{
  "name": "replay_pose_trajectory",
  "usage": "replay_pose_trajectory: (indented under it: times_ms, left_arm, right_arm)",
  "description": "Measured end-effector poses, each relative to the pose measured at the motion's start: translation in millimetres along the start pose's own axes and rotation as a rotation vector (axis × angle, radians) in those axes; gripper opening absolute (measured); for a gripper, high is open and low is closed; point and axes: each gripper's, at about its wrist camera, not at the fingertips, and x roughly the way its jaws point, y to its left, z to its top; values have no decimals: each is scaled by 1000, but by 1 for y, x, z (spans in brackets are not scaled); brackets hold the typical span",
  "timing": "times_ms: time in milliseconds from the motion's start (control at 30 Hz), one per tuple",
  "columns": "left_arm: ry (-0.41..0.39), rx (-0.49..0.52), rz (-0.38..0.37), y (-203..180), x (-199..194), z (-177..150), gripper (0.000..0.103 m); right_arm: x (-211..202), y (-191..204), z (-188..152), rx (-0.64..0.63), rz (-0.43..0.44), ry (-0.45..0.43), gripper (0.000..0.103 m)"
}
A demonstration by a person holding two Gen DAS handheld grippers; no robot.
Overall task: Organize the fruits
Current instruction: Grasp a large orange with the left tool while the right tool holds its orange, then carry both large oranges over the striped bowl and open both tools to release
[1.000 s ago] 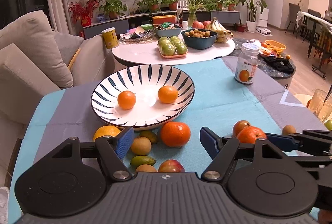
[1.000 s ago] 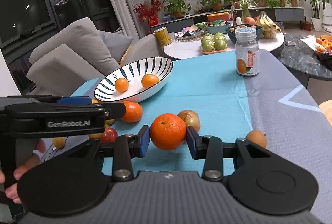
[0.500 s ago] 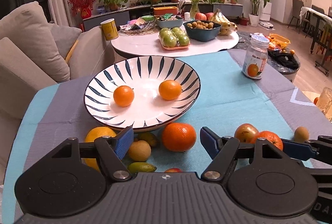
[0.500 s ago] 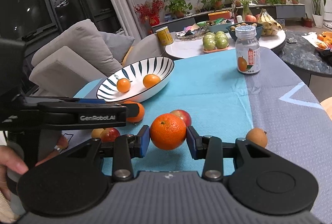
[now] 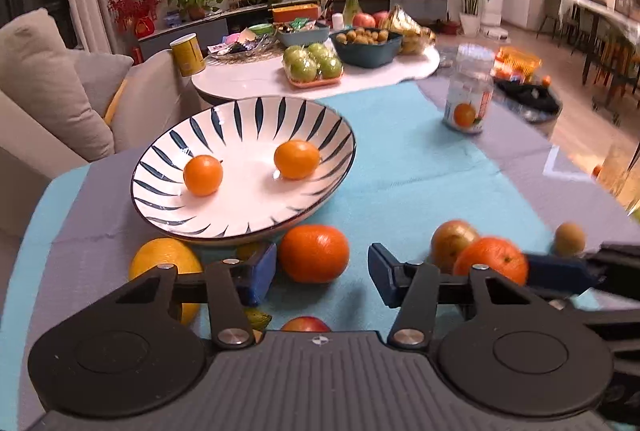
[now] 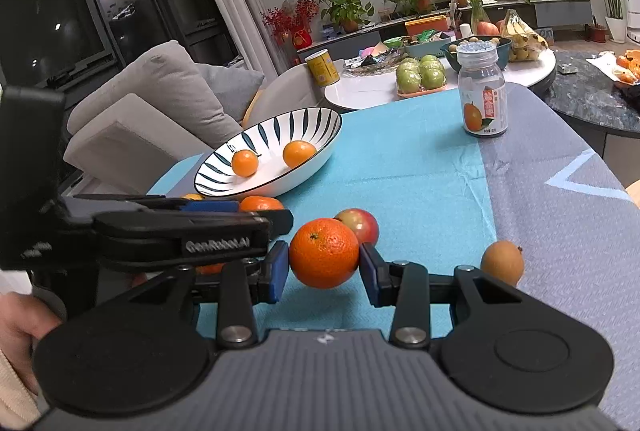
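The left tool [image 5: 322,273] had just been closing around a round orange mandarin [image 5: 314,253] on the blue-clothed tabletop [image 5: 420,171], near the white, blue-striped ceramic bowl [image 5: 244,167]; its pads stood clear of the fruit. The right tool [image 6: 324,271] gripped a second orange mandarin [image 6: 324,258], lifted above the cloth.

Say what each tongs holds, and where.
Right tongs: an orange, pinched at its two sides. Left tongs: nothing yet; closing around another orange.
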Motion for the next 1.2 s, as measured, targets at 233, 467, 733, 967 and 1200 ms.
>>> replay_pose_trajectory:
  times_ms: [233,467,733,967,1200]
  left_arm:
    - [11,-59,-2,9,8,-5,37]
    - [-33,-57,6,8,-4,-10,36]
    - [-76,-89,-12,15,-22,-8,36]
    - [-97,-128,-6,28,-36,-8,36]
    - [-118,-189,3,47,-44,-2,36]
  right_arm:
    - [-1,-2,1,18,5,-4,65]
    - [0,-3,1,13,2,4,65]
    - [0,-5,0,31,11,2,65]
    - [-1,-3,-1,33,20,-4,65]
    - [-1,-3,2,65,25,13,65]
